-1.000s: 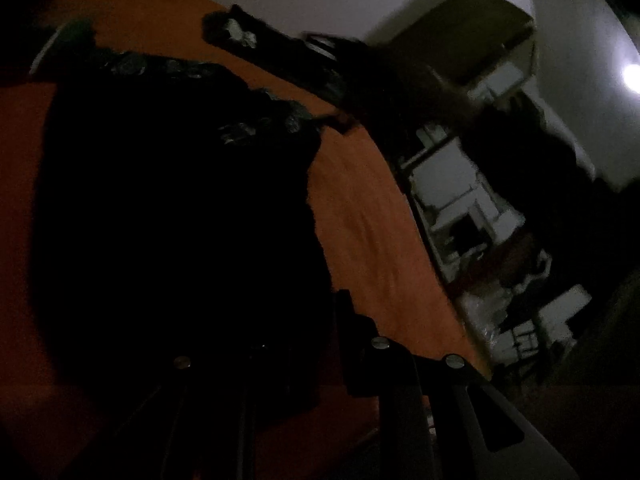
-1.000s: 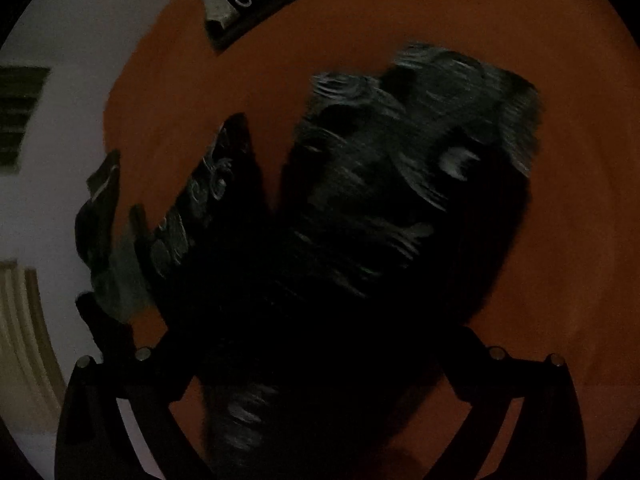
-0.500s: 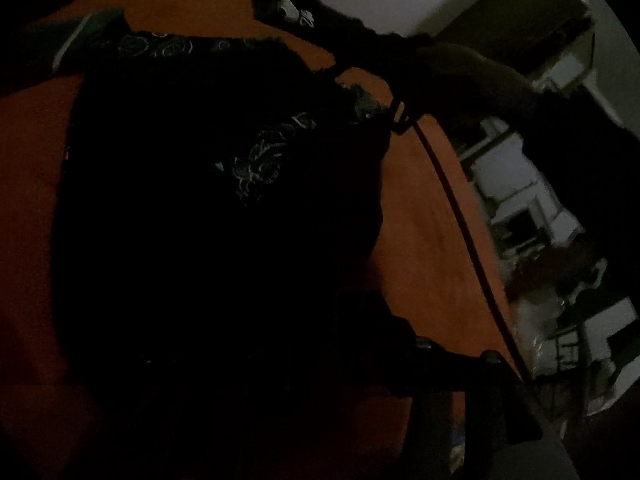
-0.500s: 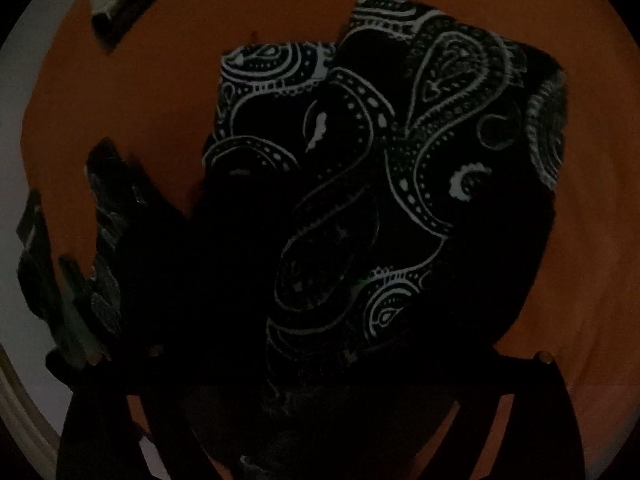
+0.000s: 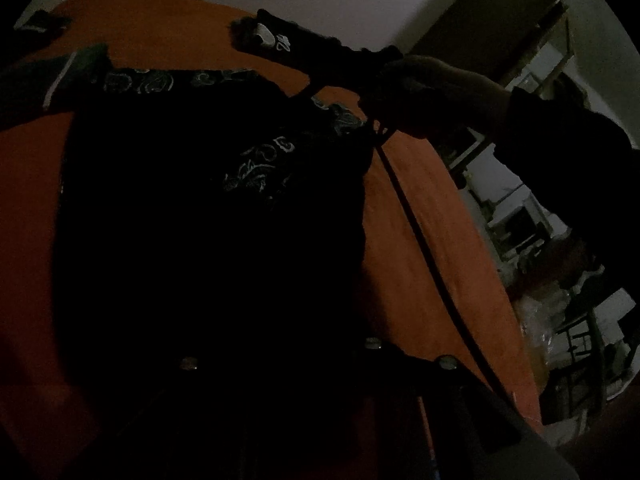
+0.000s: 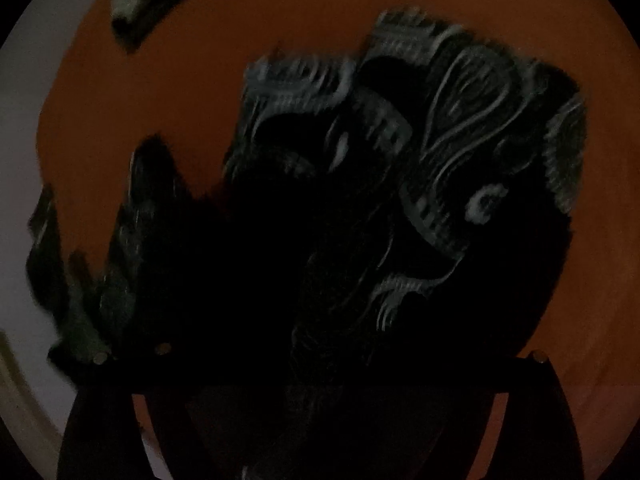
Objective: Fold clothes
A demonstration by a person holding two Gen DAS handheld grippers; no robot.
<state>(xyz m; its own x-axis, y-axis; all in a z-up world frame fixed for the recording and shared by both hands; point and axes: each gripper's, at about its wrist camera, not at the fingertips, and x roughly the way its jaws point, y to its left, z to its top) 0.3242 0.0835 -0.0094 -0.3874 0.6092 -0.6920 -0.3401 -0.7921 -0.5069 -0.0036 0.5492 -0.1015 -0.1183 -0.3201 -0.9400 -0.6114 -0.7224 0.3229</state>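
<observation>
A black garment [image 5: 208,208] with a pale paisley print lies on the orange bedcover [image 5: 420,240]. My left gripper [image 5: 280,344] is low at the near hem. Its fingers are close together with dark cloth bunched between them. In the right wrist view the same garment [image 6: 460,128] shows a folded, printed part. My right gripper [image 6: 332,352] hovers over it with its fingers set wide apart and the tips lost in dark cloth. In the left wrist view a hand [image 5: 424,92] holds that gripper at the garment's far right corner.
A long dark item with a white patch [image 5: 272,38] lies across the far edge of the bedcover, also seen in the right wrist view [image 6: 128,4]. A black cable [image 5: 420,240] runs down the cover's right side. Shelves and clutter [image 5: 520,220] stand beyond the right edge.
The garment has been drawn flatter and wider over the cover. The hand with the right gripper has come to its far right corner. The right wrist view has shifted and blurred.
</observation>
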